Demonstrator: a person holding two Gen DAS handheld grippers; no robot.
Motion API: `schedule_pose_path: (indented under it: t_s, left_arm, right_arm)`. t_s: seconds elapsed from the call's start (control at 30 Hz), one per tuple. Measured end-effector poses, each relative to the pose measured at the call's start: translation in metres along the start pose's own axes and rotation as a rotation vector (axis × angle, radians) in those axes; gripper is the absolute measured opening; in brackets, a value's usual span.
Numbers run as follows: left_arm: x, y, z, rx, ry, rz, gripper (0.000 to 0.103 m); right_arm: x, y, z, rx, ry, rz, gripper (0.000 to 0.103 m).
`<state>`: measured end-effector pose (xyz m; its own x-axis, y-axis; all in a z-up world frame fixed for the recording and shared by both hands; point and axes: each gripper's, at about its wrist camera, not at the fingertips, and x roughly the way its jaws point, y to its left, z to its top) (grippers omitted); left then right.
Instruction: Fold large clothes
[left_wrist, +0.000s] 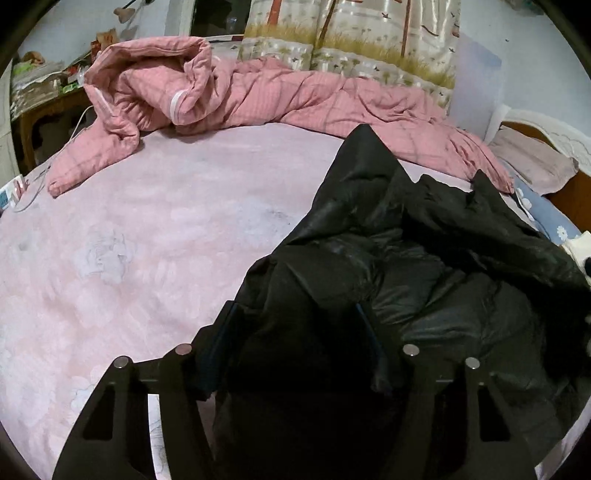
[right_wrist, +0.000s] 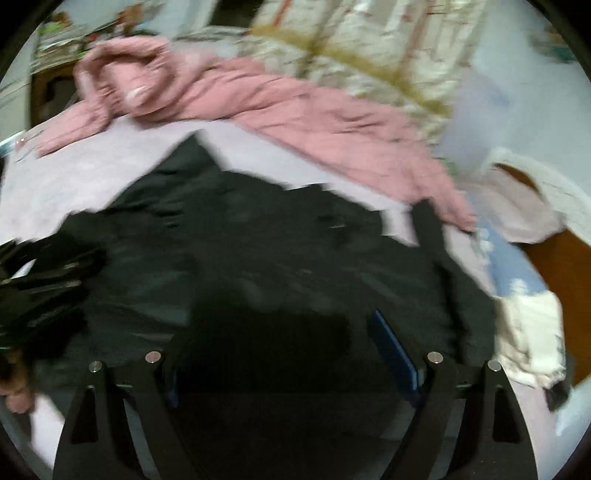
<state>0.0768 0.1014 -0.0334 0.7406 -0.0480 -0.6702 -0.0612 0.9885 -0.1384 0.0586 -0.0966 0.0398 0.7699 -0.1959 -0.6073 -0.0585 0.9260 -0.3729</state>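
**A:** What fills the left wrist view, reading left to right?

**B:** A pale pink bedsheet (left_wrist: 122, 258) spreads across the left. A rumpled pink quilt (left_wrist: 207, 92) lies along the top. A patterned curtain (left_wrist: 347, 33) hangs behind it. The black padded coat (left_wrist: 424, 266) lies heaped at lower right.

**A:** And the left gripper (left_wrist: 295, 321)?

**B:** Bottom centre, its jaws pinching a thick fold of the coat.

**A:** The right wrist view?

**B:** Blurred. A hand (right_wrist: 16, 387) shows at the lower left edge. The coat (right_wrist: 258, 251) sprawls across the centre. The right gripper (right_wrist: 280, 350) stands spread over it, bottom centre; whether its pads press the cloth, I cannot tell.

**A:** Any readable writing?

**B:** None legible.
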Motion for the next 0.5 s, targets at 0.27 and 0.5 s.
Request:
schedule_pose_path:
  t_s: [0.27,0.5]
  left_arm:
    - [0.004,-0.011,-0.003,0.053,0.009,0.033,0.064]
    - [0.010,-0.005,-0.002,0.027,0.029,0.068,0.064]
  right_arm:
    - [-0.005,-0.060,-0.020,0.081,0.017,-0.051,0.086]
    - [-0.015,-0.082,-0.036,0.137,-0.018,-0.093,0.086]
